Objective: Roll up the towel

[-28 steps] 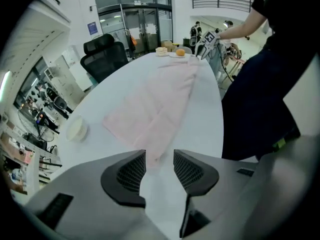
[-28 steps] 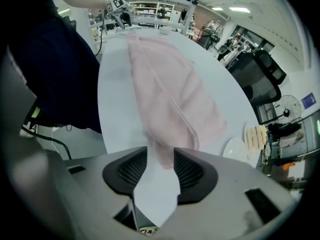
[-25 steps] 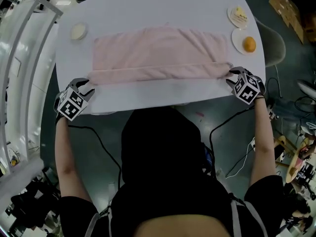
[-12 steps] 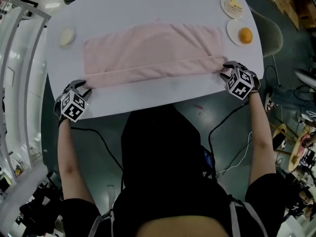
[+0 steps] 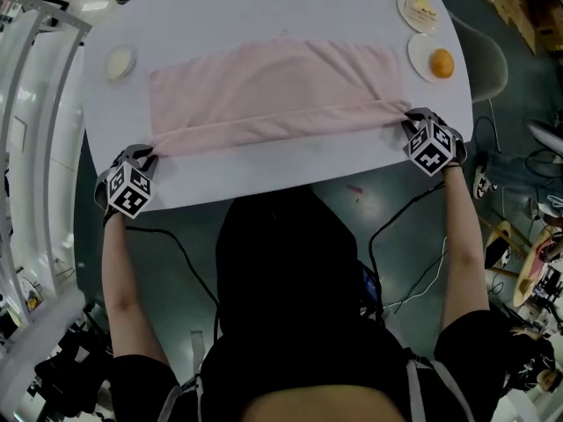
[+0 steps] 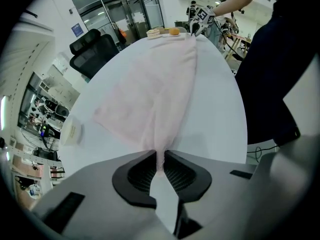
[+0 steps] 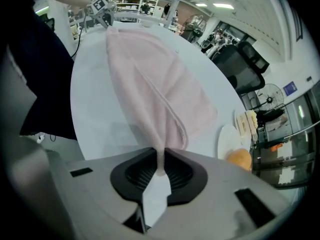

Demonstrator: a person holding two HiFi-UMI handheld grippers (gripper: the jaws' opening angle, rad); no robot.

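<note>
A pale pink towel (image 5: pixel 264 90) lies spread across the white table (image 5: pixel 264 178), its near edge folded over into a narrow band. My left gripper (image 5: pixel 148 158) is at the band's left end, my right gripper (image 5: pixel 409 127) at its right end. Both pairs of jaws have just been closing. In the left gripper view the towel (image 6: pixel 160 94) runs down into my left gripper (image 6: pixel 160 160), whose pads pinch its corner. In the right gripper view the towel (image 7: pixel 150 84) likewise ends pinched in my right gripper (image 7: pixel 161 165).
A small white dish (image 5: pixel 119 61) sits at the table's far left. At the far right are a plate with an orange (image 5: pixel 441 62) and a plate with pale food (image 5: pixel 420 9). A black office chair (image 6: pixel 92 49) stands beyond the table.
Both grippers came down onto the ends of the towel's folded near edge and shut on it. The right one shifted slightly right.
</note>
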